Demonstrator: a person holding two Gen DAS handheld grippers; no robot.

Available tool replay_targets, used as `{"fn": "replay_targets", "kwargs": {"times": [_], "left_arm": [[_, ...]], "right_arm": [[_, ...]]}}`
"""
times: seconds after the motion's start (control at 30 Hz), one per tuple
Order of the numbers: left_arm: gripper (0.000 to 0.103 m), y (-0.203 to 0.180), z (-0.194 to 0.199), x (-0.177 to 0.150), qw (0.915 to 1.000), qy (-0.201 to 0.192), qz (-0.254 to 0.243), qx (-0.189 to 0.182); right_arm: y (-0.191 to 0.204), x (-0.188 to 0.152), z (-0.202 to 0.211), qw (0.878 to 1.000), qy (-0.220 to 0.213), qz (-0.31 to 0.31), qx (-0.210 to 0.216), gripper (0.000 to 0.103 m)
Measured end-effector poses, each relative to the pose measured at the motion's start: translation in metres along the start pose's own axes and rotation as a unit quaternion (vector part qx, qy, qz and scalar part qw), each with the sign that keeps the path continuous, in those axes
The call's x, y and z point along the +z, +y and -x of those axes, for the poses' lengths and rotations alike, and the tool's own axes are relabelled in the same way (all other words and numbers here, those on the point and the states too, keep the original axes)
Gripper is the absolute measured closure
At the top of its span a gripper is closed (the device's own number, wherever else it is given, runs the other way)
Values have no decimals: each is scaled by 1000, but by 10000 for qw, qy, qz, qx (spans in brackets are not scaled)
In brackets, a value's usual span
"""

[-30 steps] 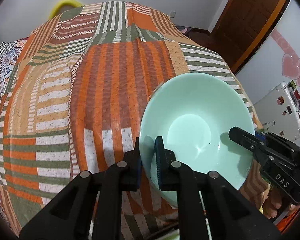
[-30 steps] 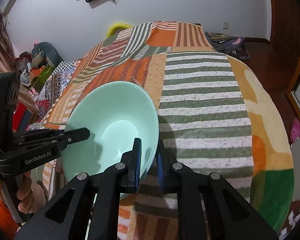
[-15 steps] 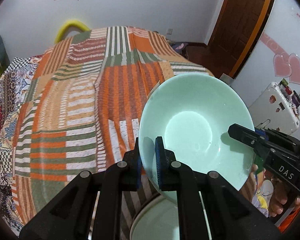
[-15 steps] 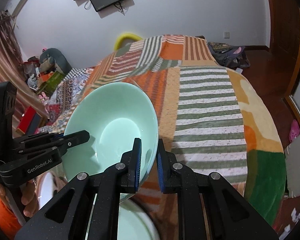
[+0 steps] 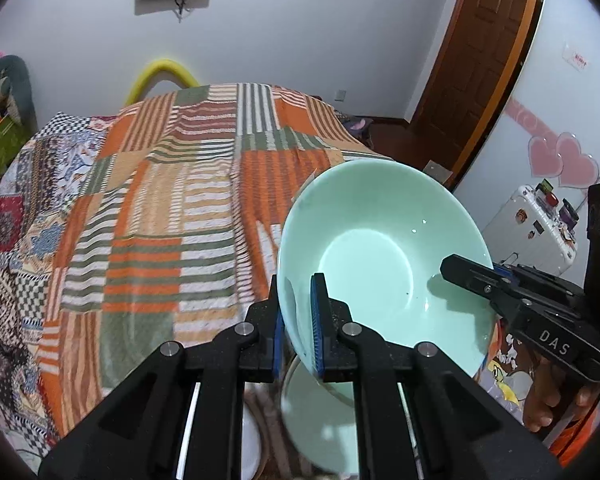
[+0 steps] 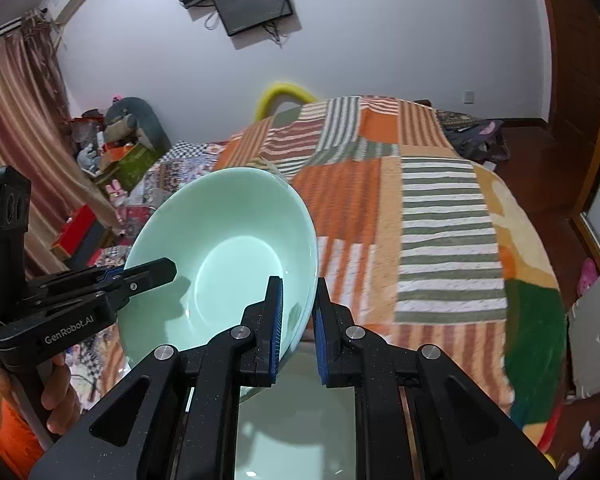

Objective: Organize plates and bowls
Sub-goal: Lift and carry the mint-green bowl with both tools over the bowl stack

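Note:
I hold a mint-green bowl (image 5: 380,256) in the air with both grippers. My left gripper (image 5: 298,320) is shut on its left rim. My right gripper (image 6: 298,324) is shut on its right rim, and the bowl (image 6: 228,256) tilts toward the cameras. The right gripper shows at the right of the left wrist view (image 5: 500,292), and the left gripper at the left of the right wrist view (image 6: 112,284). Below the bowl lies a second mint-green dish (image 5: 320,420), partly hidden by the fingers; it also shows in the right wrist view (image 6: 296,428).
A bed with a striped orange and green patchwork blanket (image 5: 180,220) fills the space ahead. A white plate edge (image 5: 250,440) lies beside the lower dish. A white suitcase (image 5: 528,236) stands at right. A wooden door (image 5: 480,60) is behind.
Both grippers have lifted the bowl up and back from over the blanket. The lower green dish and white plate have come into view beneath it.

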State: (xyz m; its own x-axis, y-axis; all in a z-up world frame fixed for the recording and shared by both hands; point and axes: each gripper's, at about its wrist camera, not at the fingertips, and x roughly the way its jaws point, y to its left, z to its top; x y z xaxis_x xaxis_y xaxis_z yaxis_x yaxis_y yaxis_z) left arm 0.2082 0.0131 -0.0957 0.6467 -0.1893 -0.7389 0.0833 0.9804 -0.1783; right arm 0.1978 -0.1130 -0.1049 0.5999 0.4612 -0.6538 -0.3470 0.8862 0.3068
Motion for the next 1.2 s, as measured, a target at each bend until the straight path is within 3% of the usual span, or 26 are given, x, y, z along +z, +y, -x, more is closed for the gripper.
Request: {"fn": "replay_targets", "kwargs": {"times": [0.27,0.57,1.2], "left_arm": [[92,28,45,-38,9988,-170,64,456],[92,67,67,-68,9967,-126,345,720],[92,125,51,-117,9919,241,838,922]], "right_arm": [[40,-13,-9,9993,57,166,336,90],[77,-31,-26,9966,259,372,694,90],[120,-72,-69,9910,859,623,816,90]]}}
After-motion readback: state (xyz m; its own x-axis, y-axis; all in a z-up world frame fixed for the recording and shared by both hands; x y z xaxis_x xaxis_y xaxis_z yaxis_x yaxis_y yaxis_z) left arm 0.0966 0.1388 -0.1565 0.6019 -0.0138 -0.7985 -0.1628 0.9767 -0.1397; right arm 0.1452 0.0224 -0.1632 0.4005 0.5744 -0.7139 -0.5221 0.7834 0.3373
